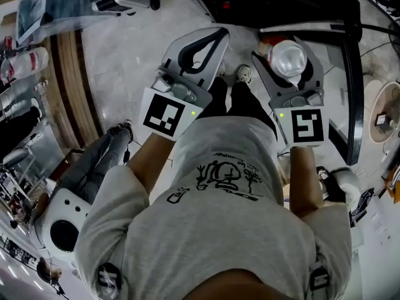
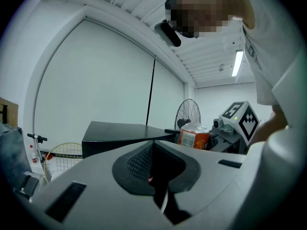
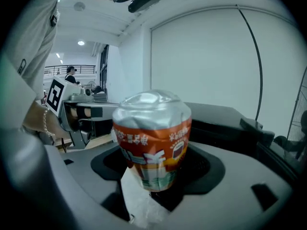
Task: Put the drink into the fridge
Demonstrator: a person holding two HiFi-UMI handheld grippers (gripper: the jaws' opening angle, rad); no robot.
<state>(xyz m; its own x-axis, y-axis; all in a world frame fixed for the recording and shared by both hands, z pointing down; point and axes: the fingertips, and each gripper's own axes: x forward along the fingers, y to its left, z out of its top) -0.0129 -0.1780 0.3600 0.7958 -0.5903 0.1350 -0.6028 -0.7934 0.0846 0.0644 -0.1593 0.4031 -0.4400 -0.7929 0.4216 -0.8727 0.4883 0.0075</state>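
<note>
One drink (image 3: 152,128) pinched between the widely spread jaws of the right gripper (image 3: 153,174), left gripper (image 2: 154,166) with jaws pressed together on nothing; carrying step, next likely needing the fridge door opened

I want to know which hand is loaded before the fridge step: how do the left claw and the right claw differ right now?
The left claw is shut with nothing between its jaws; the right claw is clamped on the orange-labelled drink. The left claw's jaws meet at a seam; the right claw's jaws stand wide around the drink. Both are grey and held out ahead of the person.
</note>
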